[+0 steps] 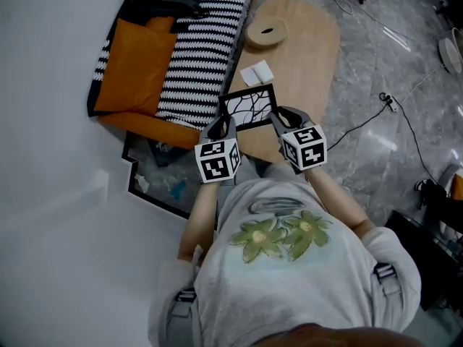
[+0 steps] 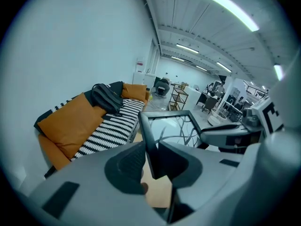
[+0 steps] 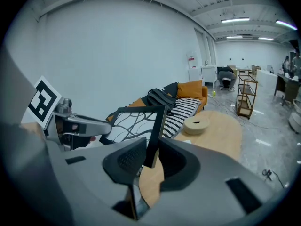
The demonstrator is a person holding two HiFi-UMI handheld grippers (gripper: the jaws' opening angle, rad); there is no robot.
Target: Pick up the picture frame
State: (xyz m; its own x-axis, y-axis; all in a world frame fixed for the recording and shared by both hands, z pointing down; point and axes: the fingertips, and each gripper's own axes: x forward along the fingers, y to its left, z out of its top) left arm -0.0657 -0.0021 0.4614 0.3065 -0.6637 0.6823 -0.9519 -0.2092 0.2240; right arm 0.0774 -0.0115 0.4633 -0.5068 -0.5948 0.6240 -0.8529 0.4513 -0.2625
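Note:
A black picture frame (image 1: 248,108) with a white, branch-patterned picture hangs above the near end of the oval wooden table (image 1: 304,56), held from both sides. My left gripper (image 1: 223,126) is shut on the frame's left edge (image 2: 148,131). My right gripper (image 1: 281,116) is shut on its right edge (image 3: 157,126). In the left gripper view the frame (image 2: 176,126) tilts away toward the right gripper's arm (image 2: 225,136). In the right gripper view the frame (image 3: 134,121) spans toward the left gripper (image 3: 70,124).
A round wooden disc (image 1: 265,32) and a white paper (image 1: 256,73) lie on the table. To the left stands a sofa (image 1: 181,56) with orange cushions and a striped throw. Cables (image 1: 394,107) run over the grey floor on the right.

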